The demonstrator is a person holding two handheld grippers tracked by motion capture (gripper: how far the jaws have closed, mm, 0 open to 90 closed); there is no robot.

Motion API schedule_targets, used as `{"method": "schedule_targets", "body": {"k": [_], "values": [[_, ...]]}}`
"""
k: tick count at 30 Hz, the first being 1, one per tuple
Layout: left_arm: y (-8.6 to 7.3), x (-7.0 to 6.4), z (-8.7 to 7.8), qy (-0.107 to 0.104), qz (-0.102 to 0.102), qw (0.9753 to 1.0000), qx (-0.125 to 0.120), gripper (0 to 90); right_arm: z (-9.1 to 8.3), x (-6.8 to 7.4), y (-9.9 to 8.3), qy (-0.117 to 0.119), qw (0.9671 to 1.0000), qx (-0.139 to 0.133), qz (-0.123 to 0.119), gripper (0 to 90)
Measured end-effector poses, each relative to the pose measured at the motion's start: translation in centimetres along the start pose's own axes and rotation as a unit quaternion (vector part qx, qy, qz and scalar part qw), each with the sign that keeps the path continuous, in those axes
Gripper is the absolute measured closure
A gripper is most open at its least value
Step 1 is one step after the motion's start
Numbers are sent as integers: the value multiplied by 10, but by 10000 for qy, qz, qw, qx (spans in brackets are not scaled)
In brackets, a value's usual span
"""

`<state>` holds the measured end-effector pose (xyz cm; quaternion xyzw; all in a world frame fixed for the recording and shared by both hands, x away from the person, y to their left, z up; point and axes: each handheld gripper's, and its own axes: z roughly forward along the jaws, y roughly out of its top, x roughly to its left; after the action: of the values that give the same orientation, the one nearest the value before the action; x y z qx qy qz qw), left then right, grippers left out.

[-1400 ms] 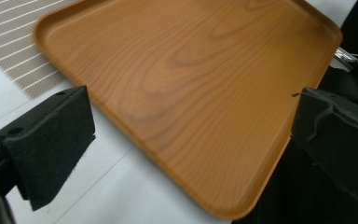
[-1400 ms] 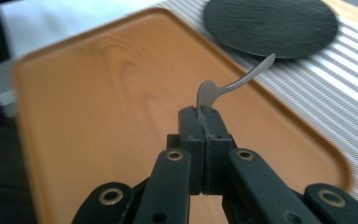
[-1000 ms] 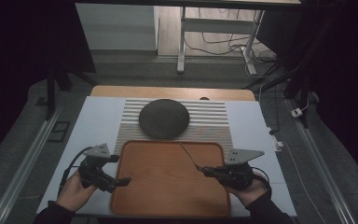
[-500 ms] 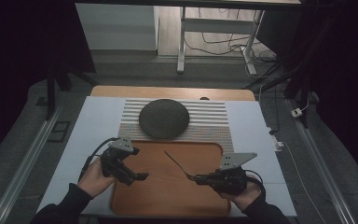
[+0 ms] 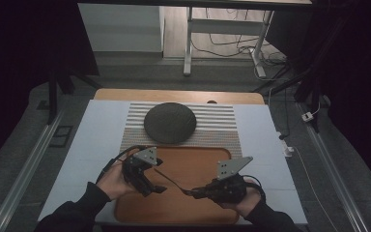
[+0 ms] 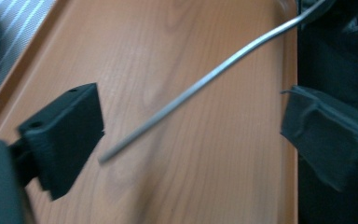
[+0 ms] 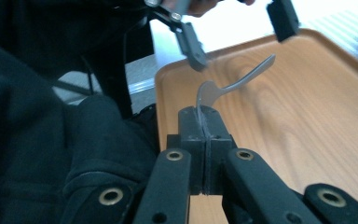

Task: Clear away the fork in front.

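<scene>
- The right gripper (image 7: 204, 122) is squeezed tight on the wide end of a thin metal spoon (image 7: 233, 84), holding it up over the wooden tray (image 5: 198, 162).
- The left gripper (image 6: 191, 140) is wide open around the spoon's handle tip, likely so it can grab that end.

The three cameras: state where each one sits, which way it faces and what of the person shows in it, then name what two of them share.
High view: fixed above the person's side, looking forward and down on the wooden tray; both forearms, left gripper and right gripper show.
Left gripper view: rides the left gripper, looking between open jaws at the metal utensil above the tray.
Right gripper view: rides the right gripper, shut on the utensil; a dark sleeve shows.
Shared: both gripper views show the utensil and tray.
</scene>
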<state>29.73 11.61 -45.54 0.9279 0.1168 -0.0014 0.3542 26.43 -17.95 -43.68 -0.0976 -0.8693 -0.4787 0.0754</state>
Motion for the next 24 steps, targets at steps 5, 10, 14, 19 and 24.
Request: {"method": "schedule_targets", "body": {"k": [5, 10, 14, 19, 24], "values": [[4, -3, 7, 1, 437, 9988, 240, 287, 3, -3, 1, 252, 9996, 94, -87, 895], [6, -5, 9, -83, 770, 9962, 397, 480, 3, -6, 2, 488, 9986, 145, -131, 895], [10, -8, 10, -234, 1037, 9929, 536, 603, 3, -7, 2, 546, 9980, 248, -187, 895], [15, -12, 12, -474, 1402, 9858, 788, 744, 4, -7, 3, 643, 9969, 350, -277, 895], [16, -16, 16, -645, 1813, 9762, 1003, 796, 6, -8, 3, 823, 9952, 454, -262, 894]]}}
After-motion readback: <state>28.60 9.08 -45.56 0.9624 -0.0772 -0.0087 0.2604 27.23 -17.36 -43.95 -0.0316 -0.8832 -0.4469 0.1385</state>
